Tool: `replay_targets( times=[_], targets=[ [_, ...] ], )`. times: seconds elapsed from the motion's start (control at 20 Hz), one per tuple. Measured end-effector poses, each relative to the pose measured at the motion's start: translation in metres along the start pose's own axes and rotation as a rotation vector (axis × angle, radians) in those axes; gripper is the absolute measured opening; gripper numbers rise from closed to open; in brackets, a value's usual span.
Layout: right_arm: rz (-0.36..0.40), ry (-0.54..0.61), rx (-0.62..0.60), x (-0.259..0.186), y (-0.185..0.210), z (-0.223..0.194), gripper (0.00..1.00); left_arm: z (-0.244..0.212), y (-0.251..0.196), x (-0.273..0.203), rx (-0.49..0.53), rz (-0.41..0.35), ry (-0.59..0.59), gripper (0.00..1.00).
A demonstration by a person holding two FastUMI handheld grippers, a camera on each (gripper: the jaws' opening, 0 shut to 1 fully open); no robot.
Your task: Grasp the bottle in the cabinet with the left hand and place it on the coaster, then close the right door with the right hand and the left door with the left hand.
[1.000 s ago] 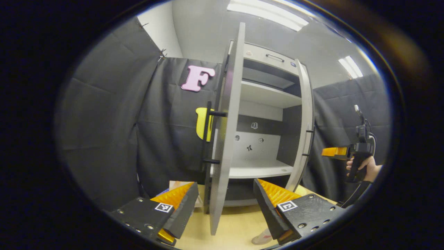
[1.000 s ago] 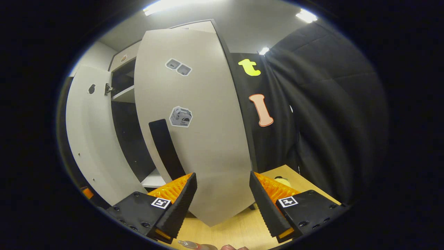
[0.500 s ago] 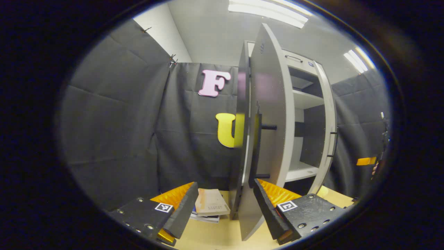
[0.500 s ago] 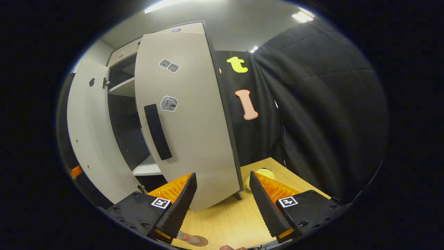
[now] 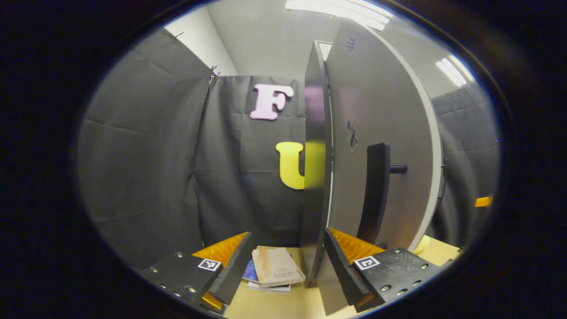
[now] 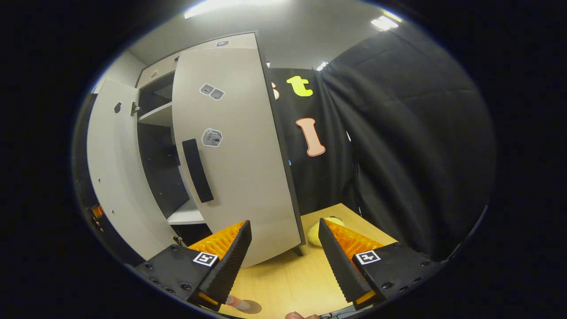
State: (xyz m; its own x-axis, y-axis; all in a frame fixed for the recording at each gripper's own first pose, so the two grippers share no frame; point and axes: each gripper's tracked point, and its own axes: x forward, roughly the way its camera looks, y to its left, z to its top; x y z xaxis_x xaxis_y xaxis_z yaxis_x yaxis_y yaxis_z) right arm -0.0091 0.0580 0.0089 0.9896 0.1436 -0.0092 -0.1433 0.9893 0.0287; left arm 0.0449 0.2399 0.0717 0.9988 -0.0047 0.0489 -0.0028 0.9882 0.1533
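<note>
Beside the left claw, books; right view, bottle.

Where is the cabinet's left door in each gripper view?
Left gripper view: the left door stands centre-right, outer face toward the camera, with its black handle upright on it.
Right gripper view: the left door is at far left, swung open with its pale inner face showing, left of the right door.
Shared landmark: the wooden table along the bottom of both views.
</note>
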Motion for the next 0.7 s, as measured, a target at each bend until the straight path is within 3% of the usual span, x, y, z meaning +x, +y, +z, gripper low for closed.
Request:
replay_targets(
  times=[0.1,0.3,0.4,0.6,0.65,0.7],
  targets=[
    [-0.005,-0.001,-0.022,-0.001,-0.001,-0.003,0.96,-0.001,-0.001,0.001,-0.007,-0.009,0.001,0.93],
    [-0.017,0.017,0.001,-0.004,0.001,-0.011,0.96,0.005,-0.004,0.002,0.059,-0.02,0.003,0.96],
    [-0.016,0.02,0.021,-0.005,0.005,-0.012,0.97,0.005,-0.008,0.005,0.076,-0.034,0.002,0.93],
    [-0.016,0.029,0.028,-0.007,0.009,-0.017,0.96,0.006,-0.021,0.011,0.062,-0.05,0.001,0.93],
    [-0.017,0.029,0.027,-0.007,0.01,-0.017,0.92,0.005,-0.028,0.009,0.065,-0.061,0.008,0.93],
    [-0.018,0.03,0.026,-0.007,0.011,-0.019,0.97,0.004,-0.038,0.009,0.064,-0.084,0.01,0.93]
  ],
)
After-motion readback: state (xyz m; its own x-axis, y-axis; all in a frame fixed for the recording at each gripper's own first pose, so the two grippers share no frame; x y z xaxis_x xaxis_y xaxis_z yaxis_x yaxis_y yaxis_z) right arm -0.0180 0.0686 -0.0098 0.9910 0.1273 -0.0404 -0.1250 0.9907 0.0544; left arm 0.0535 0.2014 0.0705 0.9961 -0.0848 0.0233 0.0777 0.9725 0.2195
